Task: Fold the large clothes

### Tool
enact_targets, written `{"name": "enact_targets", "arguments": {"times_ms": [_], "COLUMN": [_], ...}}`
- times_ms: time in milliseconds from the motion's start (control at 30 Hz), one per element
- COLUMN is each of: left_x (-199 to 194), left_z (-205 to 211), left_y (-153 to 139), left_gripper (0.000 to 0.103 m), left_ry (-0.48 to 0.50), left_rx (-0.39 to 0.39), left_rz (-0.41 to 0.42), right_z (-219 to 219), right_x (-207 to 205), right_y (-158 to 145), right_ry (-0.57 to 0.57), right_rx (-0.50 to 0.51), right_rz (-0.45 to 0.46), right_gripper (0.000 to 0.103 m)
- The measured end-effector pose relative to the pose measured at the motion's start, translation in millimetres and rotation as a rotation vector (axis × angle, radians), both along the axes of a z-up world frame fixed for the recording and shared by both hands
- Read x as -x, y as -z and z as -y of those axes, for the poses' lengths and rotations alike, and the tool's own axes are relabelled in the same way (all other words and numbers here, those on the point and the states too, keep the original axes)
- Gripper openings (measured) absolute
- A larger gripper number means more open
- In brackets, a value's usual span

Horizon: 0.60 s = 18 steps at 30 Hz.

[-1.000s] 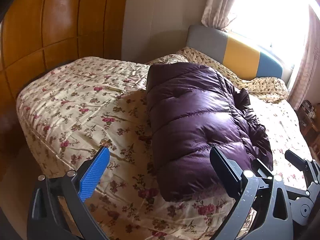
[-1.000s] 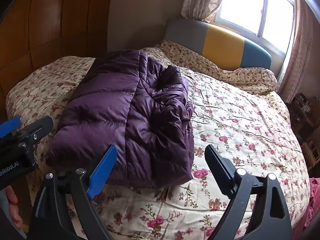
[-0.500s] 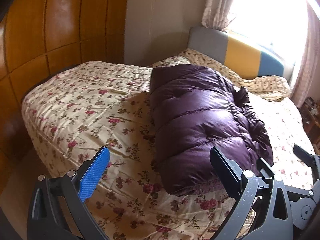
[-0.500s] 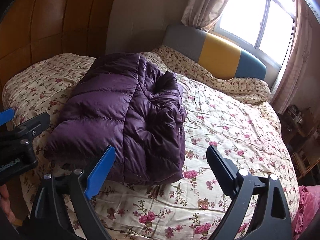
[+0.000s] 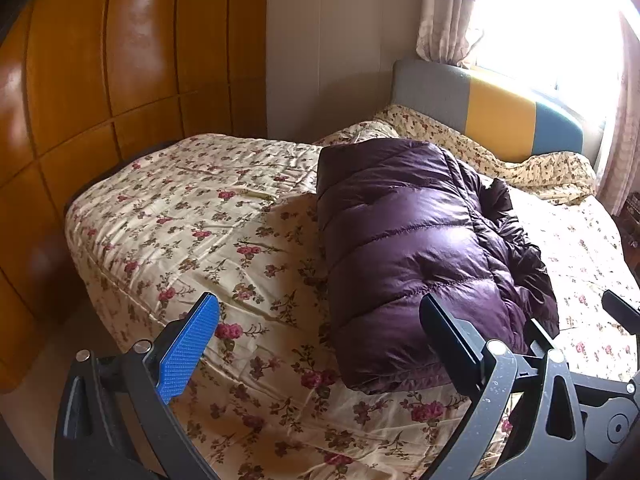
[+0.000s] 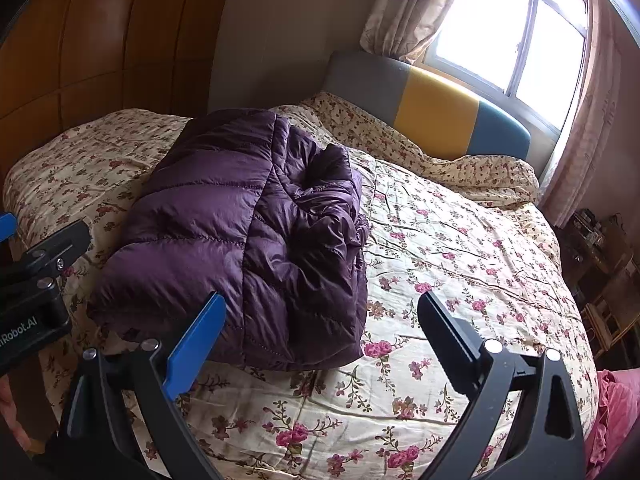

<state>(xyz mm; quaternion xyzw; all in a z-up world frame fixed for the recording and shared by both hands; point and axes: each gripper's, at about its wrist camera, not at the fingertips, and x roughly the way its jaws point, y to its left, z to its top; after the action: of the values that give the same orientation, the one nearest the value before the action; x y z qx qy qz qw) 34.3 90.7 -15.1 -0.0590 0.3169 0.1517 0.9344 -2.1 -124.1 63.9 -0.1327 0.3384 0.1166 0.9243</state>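
Now our left tool [image 5: 320,328] gapes empty, our right tool [image 6: 322,318] is opening on nothing, and the folded jacket [image 6: 248,232] on the bed [image 6: 460,248] may puff open, being slick and springy.

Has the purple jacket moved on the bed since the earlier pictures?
No. The purple jacket lies folded at the same flowers of the bedspread, its far end near the headboard; only the camera shifted.

floral bed [image 6: 460,248] w/ grey-yellow-blue headboard [image 6: 436,108], wood wardrobe [image 5: 100,80], bright curtained window [image 6: 516,44]
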Motion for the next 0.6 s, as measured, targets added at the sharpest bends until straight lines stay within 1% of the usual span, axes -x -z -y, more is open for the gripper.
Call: {"name": "enact_targets", "arguments": {"times_ms": [600], "left_x": [0.5], "left_z": [5.5], "left_y": [-0.1], "left_gripper": [0.099], "left_ry": [0.018], "left_rx": [0.003], "left_rz": [-0.002], "right_z": [-1.7], "right_x": [0.1], "right_y": [-1.0], "right_ry": [-0.014], "right_rx": [-0.018], "right_rz": [0.002], "right_gripper": [0.097]}}
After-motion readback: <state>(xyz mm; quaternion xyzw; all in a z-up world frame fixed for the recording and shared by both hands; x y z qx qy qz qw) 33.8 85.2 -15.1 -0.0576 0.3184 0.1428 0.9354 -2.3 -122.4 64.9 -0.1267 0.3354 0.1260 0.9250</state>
